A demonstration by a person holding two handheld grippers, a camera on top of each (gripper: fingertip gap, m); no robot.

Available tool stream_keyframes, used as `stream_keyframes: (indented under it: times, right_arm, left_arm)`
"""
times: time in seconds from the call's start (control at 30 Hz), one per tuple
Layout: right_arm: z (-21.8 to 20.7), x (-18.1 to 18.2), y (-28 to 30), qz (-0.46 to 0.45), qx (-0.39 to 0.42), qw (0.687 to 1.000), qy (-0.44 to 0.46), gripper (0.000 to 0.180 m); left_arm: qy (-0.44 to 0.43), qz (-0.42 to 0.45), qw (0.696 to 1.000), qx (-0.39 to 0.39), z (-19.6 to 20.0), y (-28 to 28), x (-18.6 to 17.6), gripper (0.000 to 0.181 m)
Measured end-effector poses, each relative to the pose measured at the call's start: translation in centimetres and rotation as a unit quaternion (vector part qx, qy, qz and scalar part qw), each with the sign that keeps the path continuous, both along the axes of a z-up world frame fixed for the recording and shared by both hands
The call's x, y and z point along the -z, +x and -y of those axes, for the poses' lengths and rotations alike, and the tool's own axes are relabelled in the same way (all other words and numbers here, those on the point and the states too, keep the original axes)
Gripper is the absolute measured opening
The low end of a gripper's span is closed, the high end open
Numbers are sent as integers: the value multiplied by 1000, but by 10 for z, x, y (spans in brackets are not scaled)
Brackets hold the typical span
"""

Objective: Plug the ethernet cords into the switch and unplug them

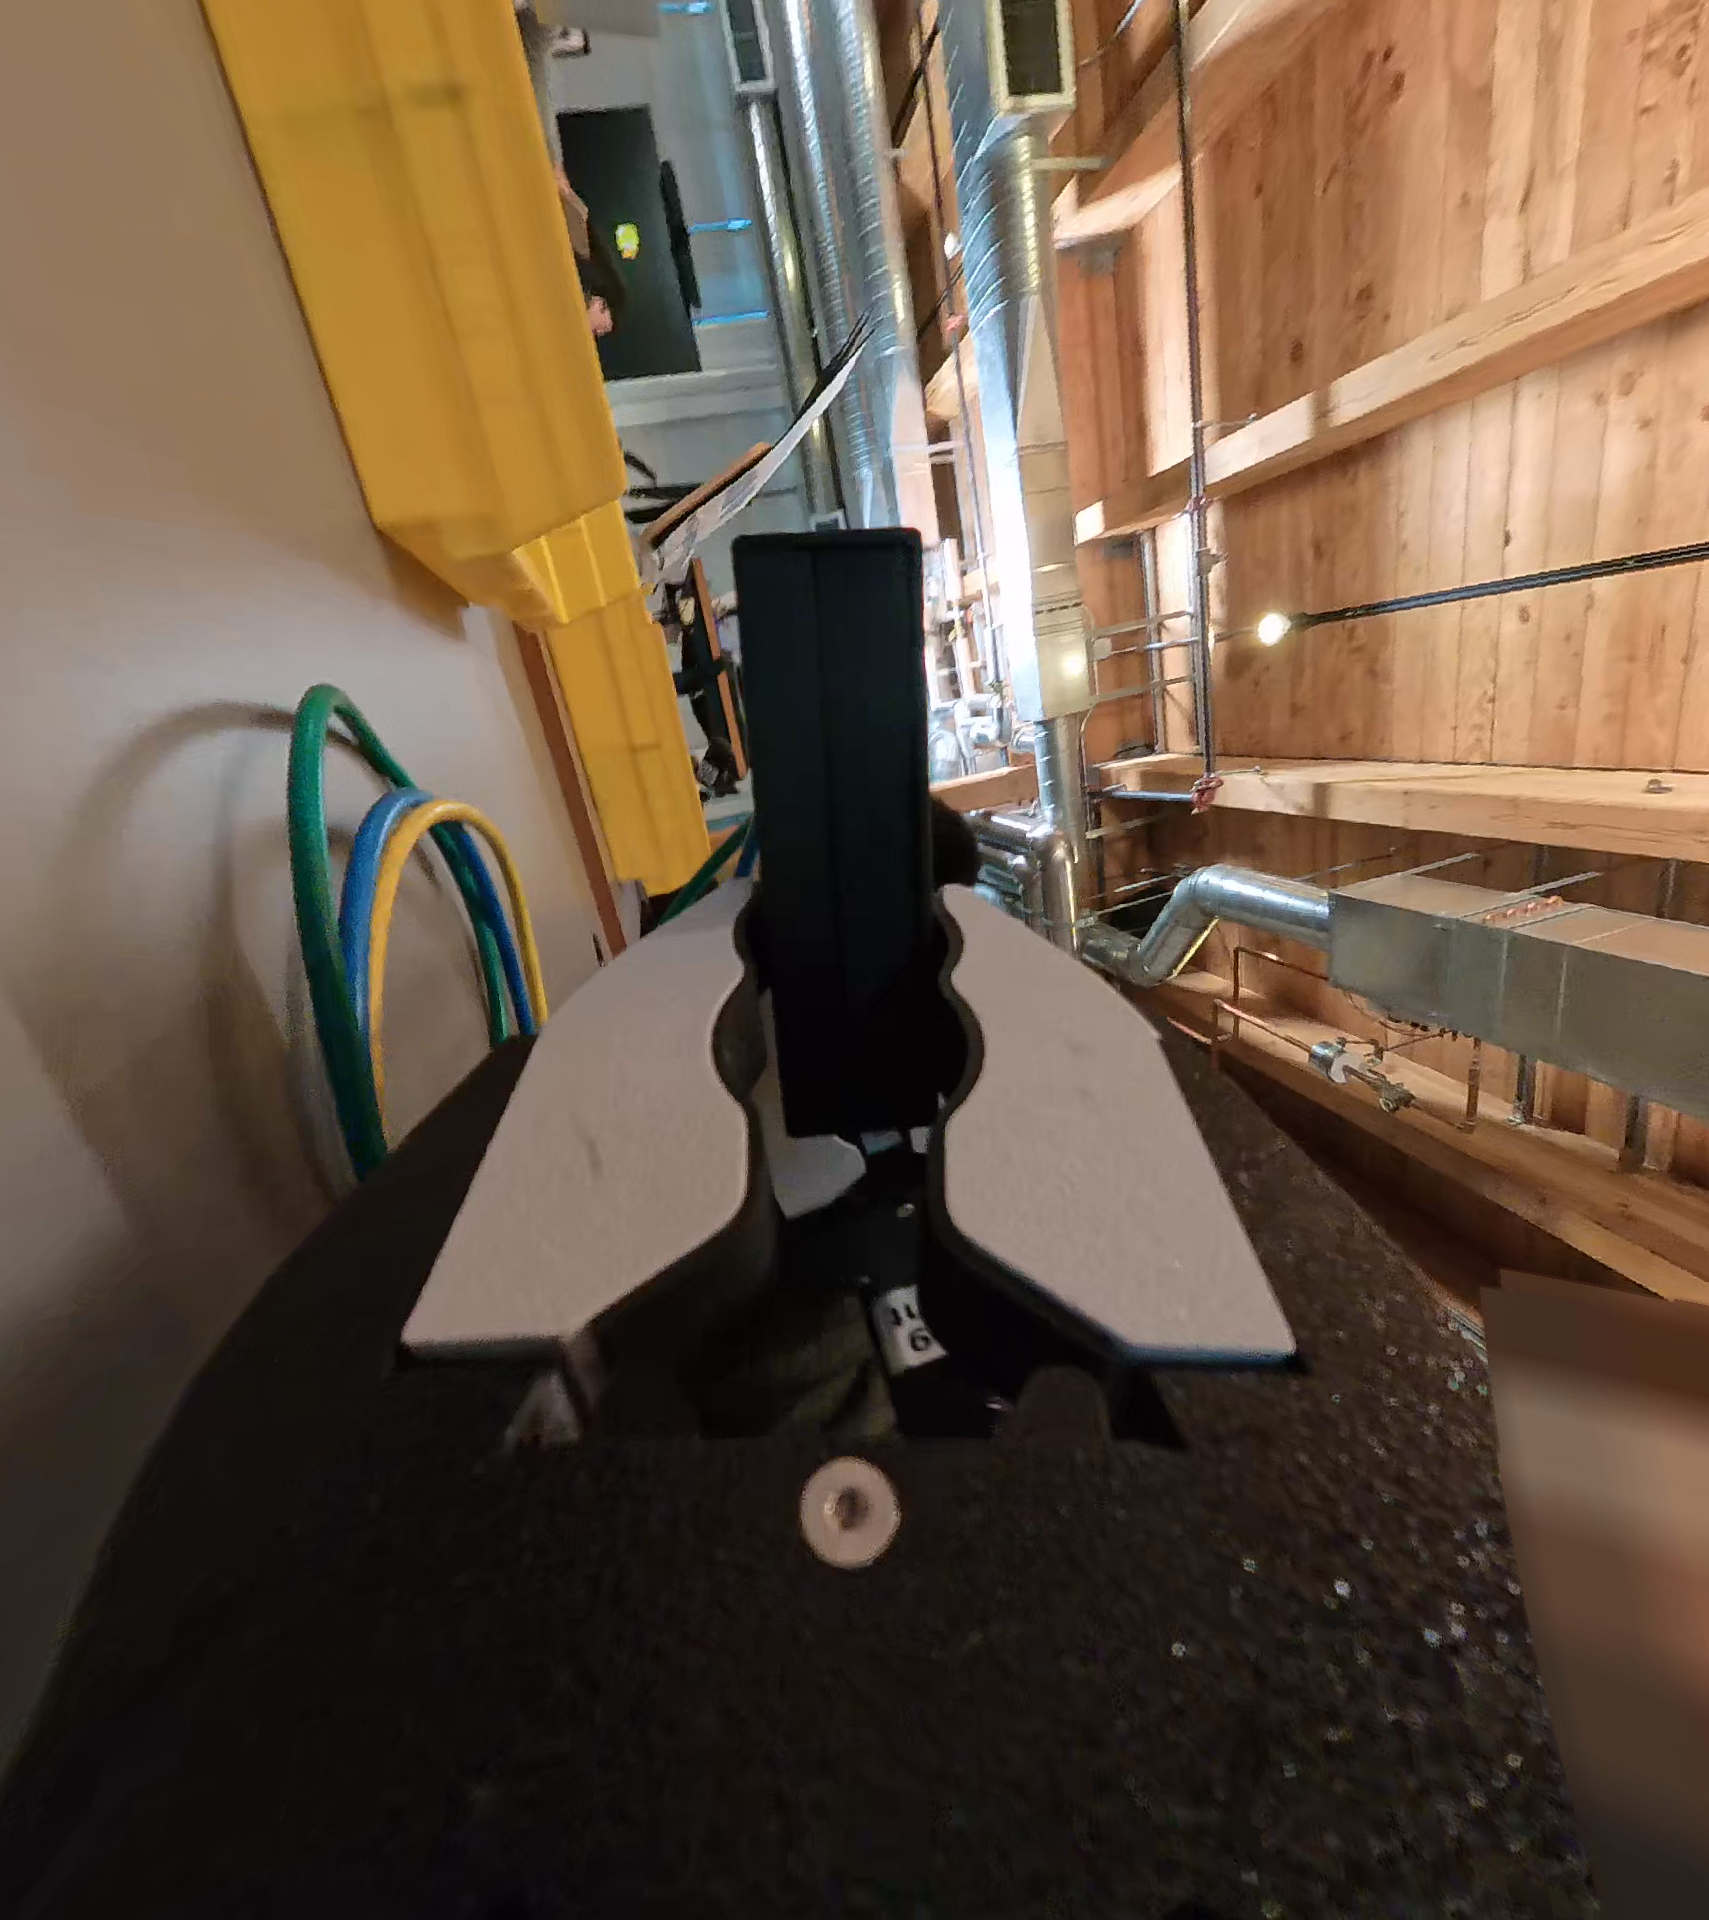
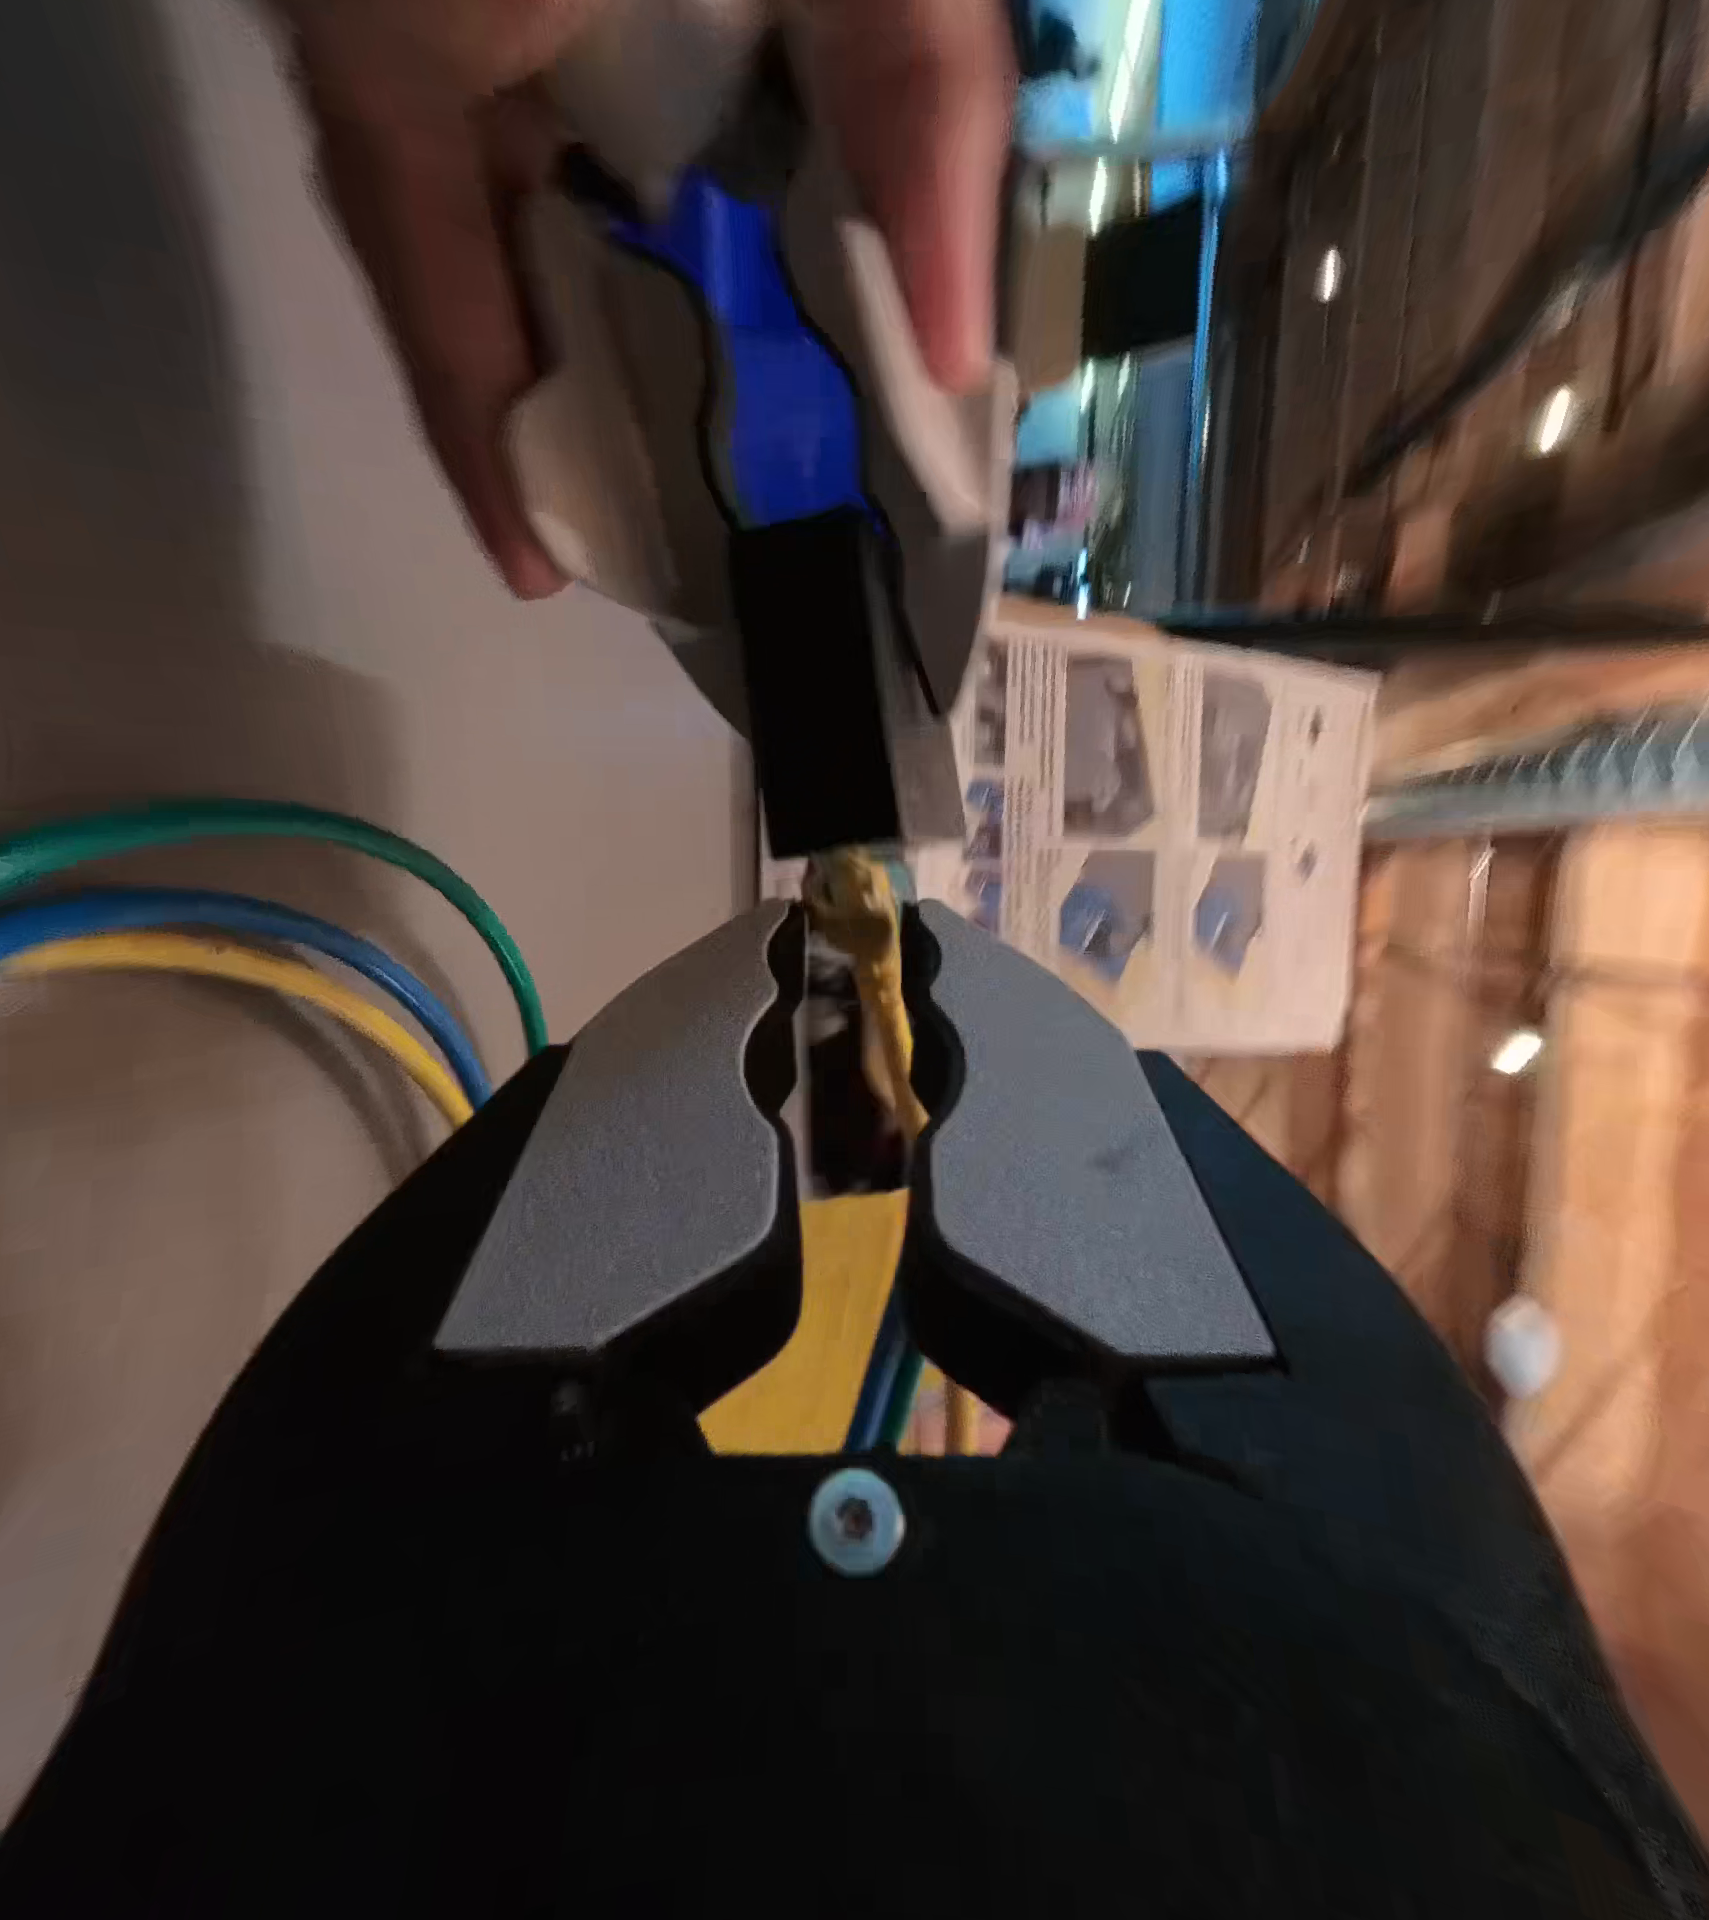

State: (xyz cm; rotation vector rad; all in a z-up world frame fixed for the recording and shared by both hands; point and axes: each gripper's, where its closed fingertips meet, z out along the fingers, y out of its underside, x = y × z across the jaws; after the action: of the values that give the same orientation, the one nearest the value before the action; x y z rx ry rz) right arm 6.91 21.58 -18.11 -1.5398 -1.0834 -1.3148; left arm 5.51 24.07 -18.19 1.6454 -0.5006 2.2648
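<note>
The left gripper (image 1: pixel 845 935) is clamping the slim black box-shaped switch (image 1: pixel 834 790), which is sticking out past its grey fingers (image 1: pixel 621 1132). The right gripper (image 2: pixel 855 920) is pinching the yellow ethernet cord (image 2: pixel 876 987) at its plug, right against the switch's end. Beside them, a green cord (image 1: pixel 310 914) and a blue cord (image 1: pixel 356 914) are looping along the pale beige surface (image 1: pixel 81 623). Farther off, a printed paper sheet (image 2: pixel 1172 831) is hanging blurred. The switch's ports are staying hidden.

Black switch (image 1: pixel 834 821) upright, yellow cord (image 2: pixel 865 935) at its port, green (image 1: pixel 310 894) and blue (image 1: pixel 362 904) cords looped.
</note>
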Motion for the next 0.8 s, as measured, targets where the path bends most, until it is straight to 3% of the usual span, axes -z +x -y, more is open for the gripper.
stream_keyframes:
  times: [0.07,0.1,0.13,0.23,0.3,0.37,0.5,0.67,0.8]
  right_arm:
    - [10,-12,1,-155,39,986,50,19]
    - [16,-14,-5,-263,44,961,69,23]
    - [21,-17,-12,-387,44,916,101,23]
    - [20,-9,-30,-716,15,682,148,25]
    - [12,-1,-25,-827,1,535,174,38]
    - [7,2,-13,-872,2,447,198,37]
    - [-1,-2,6,-906,-15,332,260,23]
    - [-15,9,5,-930,-10,260,260,25]
    - [-17,12,6,-944,-36,190,268,14]
  left_arm:
    - [-4,2,1000,-25,-6,1,-1,27]
    - [-2,2,999,-33,-9,0,0,28]
    - [-4,3,999,-37,-11,0,1,28]
    - [-17,12,999,-45,-15,1,1,27]
    - [-23,13,999,-46,-13,2,4,27]
    - [-27,13,998,-49,-11,3,5,27]
    - [-9,13,998,-66,-12,4,5,27]
    - [19,10,996,-84,-12,4,3,27]
    - [27,1,995,-97,-12,6,8,27]
